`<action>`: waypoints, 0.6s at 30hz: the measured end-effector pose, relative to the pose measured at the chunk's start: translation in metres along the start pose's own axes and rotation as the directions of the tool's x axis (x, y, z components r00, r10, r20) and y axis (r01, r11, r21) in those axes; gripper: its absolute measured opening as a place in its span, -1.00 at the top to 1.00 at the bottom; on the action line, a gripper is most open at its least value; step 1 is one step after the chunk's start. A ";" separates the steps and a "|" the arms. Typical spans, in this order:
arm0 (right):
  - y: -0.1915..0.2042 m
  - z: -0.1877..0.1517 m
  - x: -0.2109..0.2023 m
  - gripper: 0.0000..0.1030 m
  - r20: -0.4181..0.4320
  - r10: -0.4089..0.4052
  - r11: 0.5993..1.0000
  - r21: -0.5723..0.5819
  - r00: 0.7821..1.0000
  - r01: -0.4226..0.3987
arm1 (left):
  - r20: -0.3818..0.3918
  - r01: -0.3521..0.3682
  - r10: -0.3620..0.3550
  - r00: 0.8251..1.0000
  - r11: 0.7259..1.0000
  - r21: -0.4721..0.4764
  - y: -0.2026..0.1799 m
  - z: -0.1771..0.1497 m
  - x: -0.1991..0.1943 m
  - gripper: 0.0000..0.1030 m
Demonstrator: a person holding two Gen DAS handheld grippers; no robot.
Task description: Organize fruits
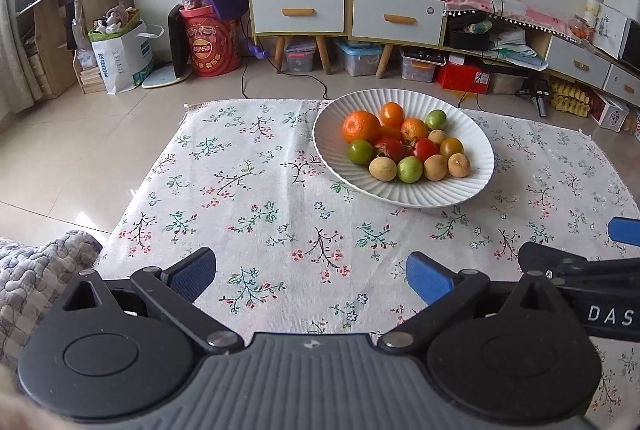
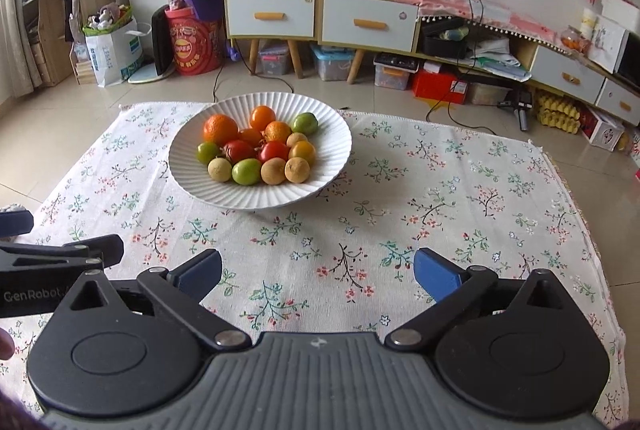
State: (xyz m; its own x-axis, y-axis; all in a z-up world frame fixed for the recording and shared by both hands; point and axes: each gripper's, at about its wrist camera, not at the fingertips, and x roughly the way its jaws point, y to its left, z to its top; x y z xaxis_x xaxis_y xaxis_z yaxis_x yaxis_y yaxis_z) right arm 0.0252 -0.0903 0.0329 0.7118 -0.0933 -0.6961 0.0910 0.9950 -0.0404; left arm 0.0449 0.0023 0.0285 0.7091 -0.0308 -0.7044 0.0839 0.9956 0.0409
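A low surface covered by a floral cloth (image 1: pixel 256 189) fills both wrist views, with a cluttered room behind it.

Going left to right in the left wrist view: the left claw (image 1: pixel 310 276) hangs over bare cloth at six o'clock, its blue pads spread wide and nothing between them. A white ribbed bowl (image 1: pixel 476 149) sits at about one o'clock, well apart from it. At the three o'clock edge, part of the other tool pokes in.

In the right wrist view the same bowl lies at about eleven o'clock. It holds the fruits (image 2: pixel 260 149): oranges at the back, red ones in the middle, green and tan ones at the front, all touching. The right claw (image 2: pixel 318 272) is at six o'clock, also spread wide and empty.

All visible fruit seems to be in the bowl already, so little looks left to do. The likely risk: the fruits are round and heaped, so a claw nudging one could roll others over the shallow rim, or tip the bowl.

The cloth's near edge is hidden behind the tool bodies. The small tan fruits are hard to identify.
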 end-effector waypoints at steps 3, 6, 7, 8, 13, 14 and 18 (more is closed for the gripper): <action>0.001 -0.002 -0.001 -0.98 -0.004 -0.005 1.000 -0.010 1.000 0.005 | 0.000 -0.014 0.014 1.000 1.000 0.006 -0.001 -0.001 -0.002 -0.91; 0.001 -0.002 -0.001 -0.98 -0.006 -0.007 1.000 -0.012 1.000 0.007 | 0.000 -0.021 0.021 1.000 1.000 0.012 -0.001 -0.001 -0.002 -0.91; 0.001 -0.002 -0.001 -0.98 -0.007 -0.008 1.000 -0.012 1.000 0.008 | 0.000 -0.021 0.021 1.000 1.000 0.011 -0.002 -0.001 -0.002 -0.91; 0.001 -0.002 -0.001 -0.98 -0.007 -0.009 1.000 -0.011 1.000 0.009 | 0.000 -0.020 0.020 1.000 1.000 0.011 -0.002 -0.001 -0.002 -0.91; 0.001 -0.002 -0.001 -0.98 -0.009 -0.016 1.000 -0.014 1.000 0.016 | -0.001 -0.020 0.020 1.000 1.000 0.014 -0.002 -0.001 -0.002 -0.91; 0.001 -0.002 -0.001 -0.98 -0.009 -0.017 1.000 -0.015 1.000 0.016 | -0.003 -0.020 0.020 1.000 1.000 0.014 -0.002 -0.001 -0.002 -0.91; 0.000 -0.002 0.000 -0.99 -0.011 -0.020 1.000 -0.019 1.000 0.020 | -0.012 -0.019 0.020 1.000 1.000 0.018 -0.002 -0.001 -0.001 -0.91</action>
State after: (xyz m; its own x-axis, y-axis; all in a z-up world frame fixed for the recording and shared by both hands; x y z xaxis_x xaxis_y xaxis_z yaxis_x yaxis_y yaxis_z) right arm 0.0234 -0.0899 0.0313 0.7019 -0.1127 -0.7033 0.0916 0.9935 -0.0678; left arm 0.0432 0.0000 0.0284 0.7024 -0.0102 -0.7117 0.0830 0.9943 0.0676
